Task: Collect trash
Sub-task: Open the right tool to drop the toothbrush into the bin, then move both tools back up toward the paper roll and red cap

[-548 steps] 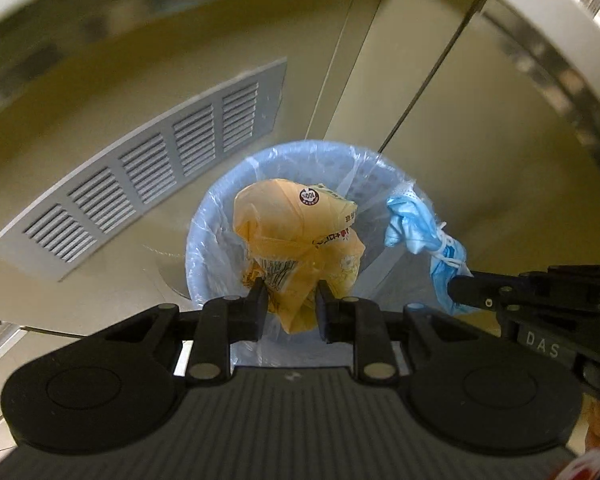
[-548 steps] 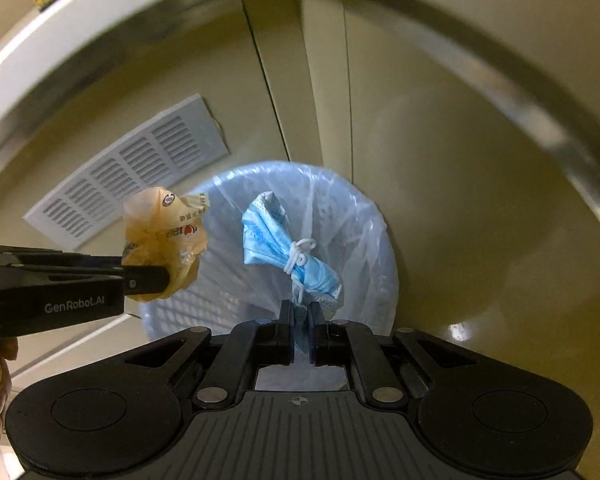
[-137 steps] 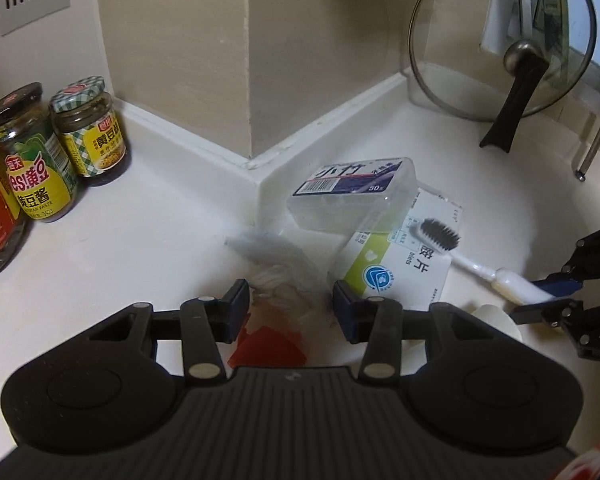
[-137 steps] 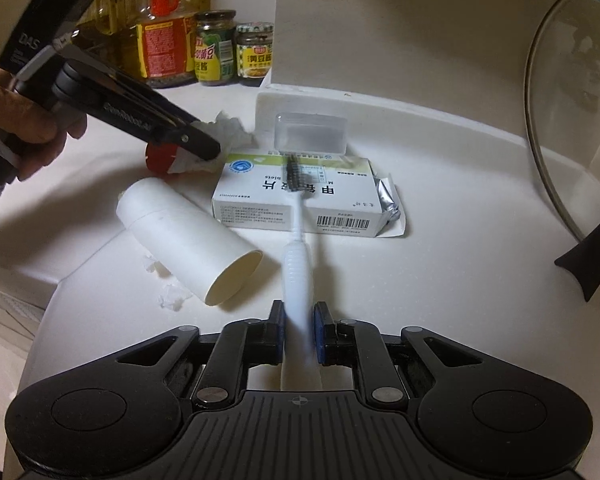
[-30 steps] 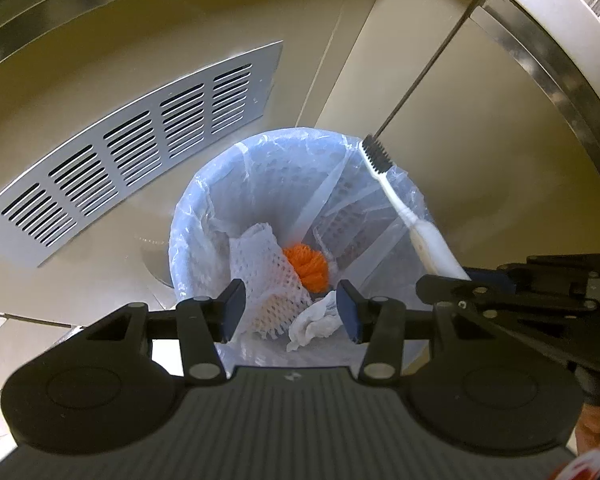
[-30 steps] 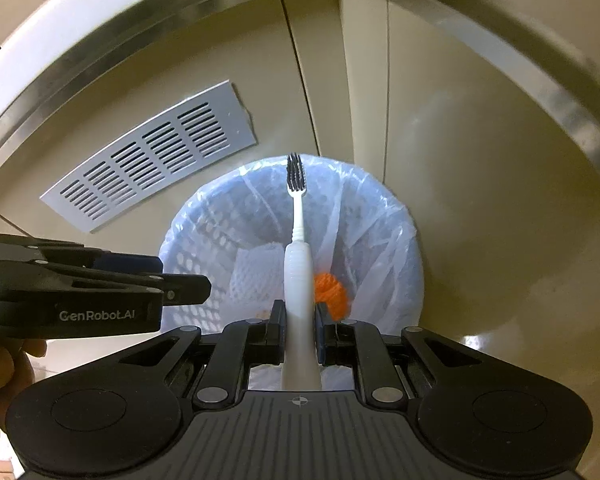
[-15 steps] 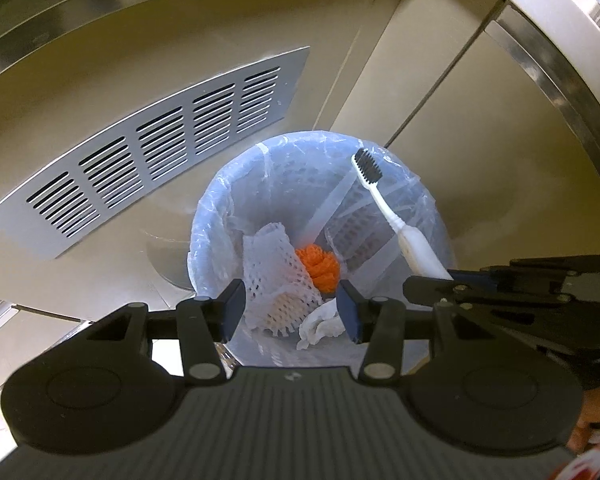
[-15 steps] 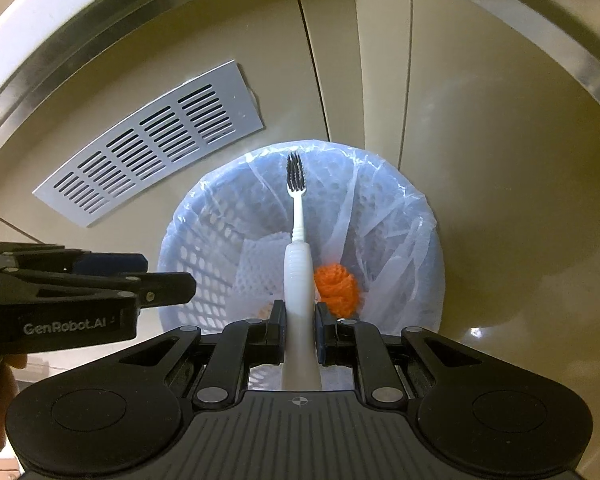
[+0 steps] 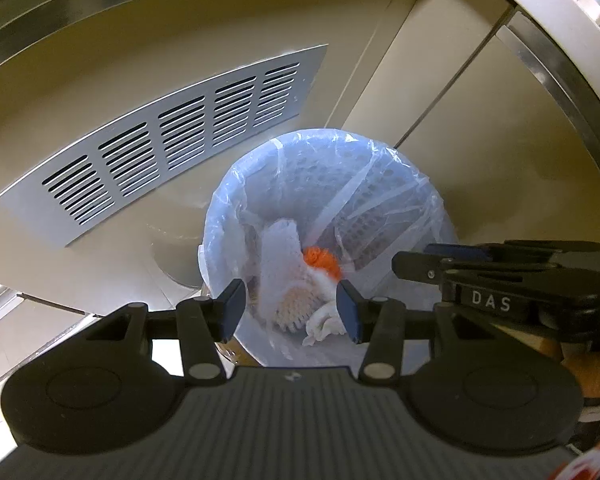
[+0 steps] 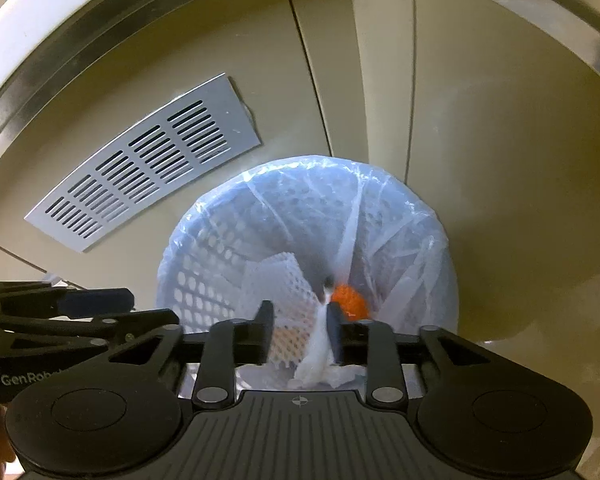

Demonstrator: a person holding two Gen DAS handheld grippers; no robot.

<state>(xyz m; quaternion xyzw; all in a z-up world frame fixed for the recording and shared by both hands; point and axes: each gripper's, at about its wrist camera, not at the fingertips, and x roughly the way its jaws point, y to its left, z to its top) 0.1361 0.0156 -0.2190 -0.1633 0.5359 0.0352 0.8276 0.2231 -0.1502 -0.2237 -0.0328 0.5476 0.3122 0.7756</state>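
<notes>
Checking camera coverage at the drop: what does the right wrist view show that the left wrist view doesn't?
Right wrist only: a blurred white toothbrush between the right gripper's fingers, which have just been opening.
Left wrist only: the "DAS" label on the right gripper's side, and the left gripper open with nothing gripped.
Both: the lined bin, the white foam net, an orange scrap and the vent grille.

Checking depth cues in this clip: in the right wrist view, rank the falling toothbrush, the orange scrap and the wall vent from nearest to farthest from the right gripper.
1. Toothbrush: blurred, between the right gripper jaws, which have just been opening.
2. Orange scrap: just beyond, in the bin.
3. Wall vent: upper left, outside the bin.
</notes>
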